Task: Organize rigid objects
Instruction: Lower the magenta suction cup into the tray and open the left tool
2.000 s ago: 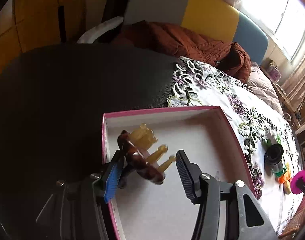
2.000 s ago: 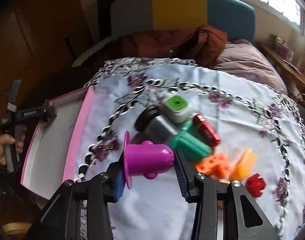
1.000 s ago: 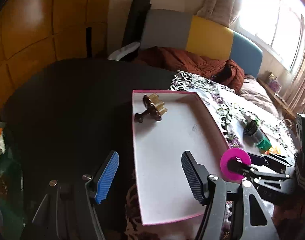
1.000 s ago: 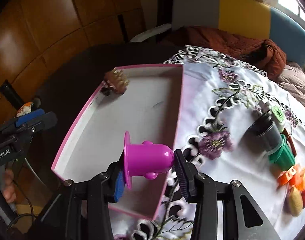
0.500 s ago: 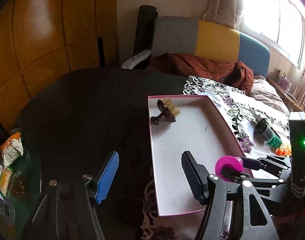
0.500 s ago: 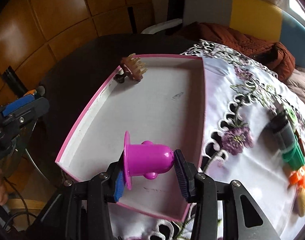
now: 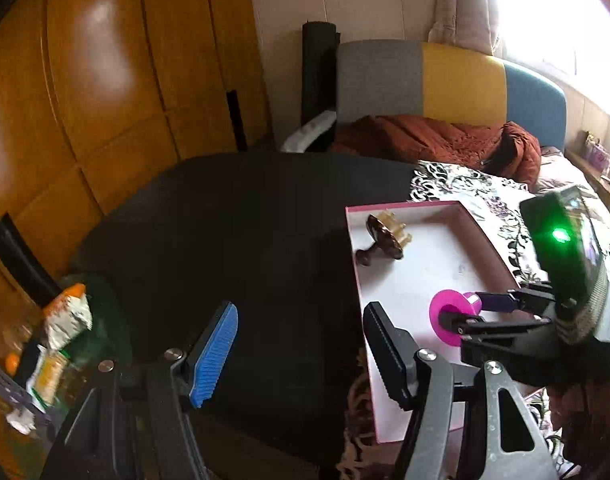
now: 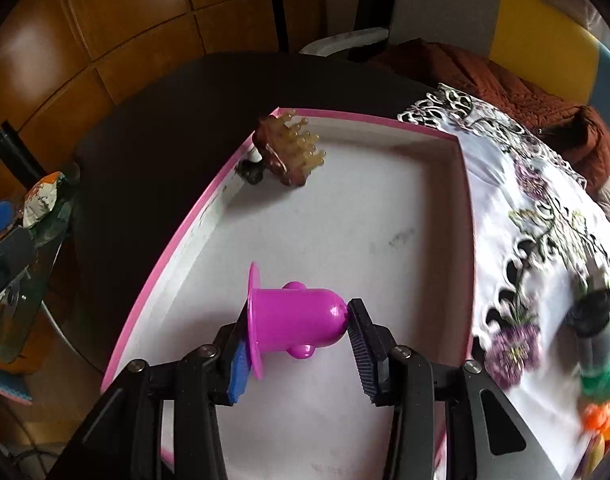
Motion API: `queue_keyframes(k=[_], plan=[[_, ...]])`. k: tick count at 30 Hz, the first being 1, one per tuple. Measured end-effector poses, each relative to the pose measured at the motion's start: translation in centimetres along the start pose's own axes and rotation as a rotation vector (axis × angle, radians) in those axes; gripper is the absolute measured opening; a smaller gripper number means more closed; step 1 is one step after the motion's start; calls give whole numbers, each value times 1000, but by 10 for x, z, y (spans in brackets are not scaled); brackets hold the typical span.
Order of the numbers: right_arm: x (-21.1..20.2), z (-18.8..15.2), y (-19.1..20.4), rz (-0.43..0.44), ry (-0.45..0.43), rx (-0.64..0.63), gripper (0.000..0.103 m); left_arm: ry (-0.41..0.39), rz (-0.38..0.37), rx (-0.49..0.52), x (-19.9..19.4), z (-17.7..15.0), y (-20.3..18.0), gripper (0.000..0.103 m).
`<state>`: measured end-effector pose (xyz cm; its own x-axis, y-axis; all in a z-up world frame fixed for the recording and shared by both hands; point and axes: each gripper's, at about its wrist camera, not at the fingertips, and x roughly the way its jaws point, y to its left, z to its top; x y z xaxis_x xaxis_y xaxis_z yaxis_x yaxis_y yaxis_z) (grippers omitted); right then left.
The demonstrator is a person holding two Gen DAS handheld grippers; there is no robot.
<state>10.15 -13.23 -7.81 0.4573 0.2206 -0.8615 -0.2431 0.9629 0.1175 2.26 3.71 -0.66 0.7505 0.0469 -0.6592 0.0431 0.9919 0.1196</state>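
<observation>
My right gripper (image 8: 301, 340) is shut on a magenta plastic cup-shaped piece (image 8: 293, 320) and holds it low over the white floor of the pink-rimmed box (image 8: 177, 236). In the left wrist view the same piece (image 7: 451, 322) hangs over the box (image 7: 355, 280). A brown hair claw clip (image 8: 287, 150) lies in the box's far left corner; it also shows in the left wrist view (image 7: 385, 236). My left gripper (image 7: 301, 344) is open and empty, above the dark table left of the box.
Several toys, a black and green cylinder (image 8: 595, 344) among them, lie on the floral cloth (image 8: 545, 220) right of the box. Snack packets (image 7: 65, 320) sit on a glass shelf at the left. A rust-coloured blanket (image 7: 433, 140) lies on the couch behind.
My left gripper has let go of the hair clip in the box's corner and pulled back to the left. My right gripper has carried the magenta piece from the cloth to over the box.
</observation>
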Motion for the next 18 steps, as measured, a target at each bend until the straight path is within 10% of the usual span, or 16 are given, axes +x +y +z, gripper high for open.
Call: queue_keyframes(k=[18], plan=[[42, 58, 20, 46, 23, 99, 44, 0, 31, 30, -3, 5, 1, 66]])
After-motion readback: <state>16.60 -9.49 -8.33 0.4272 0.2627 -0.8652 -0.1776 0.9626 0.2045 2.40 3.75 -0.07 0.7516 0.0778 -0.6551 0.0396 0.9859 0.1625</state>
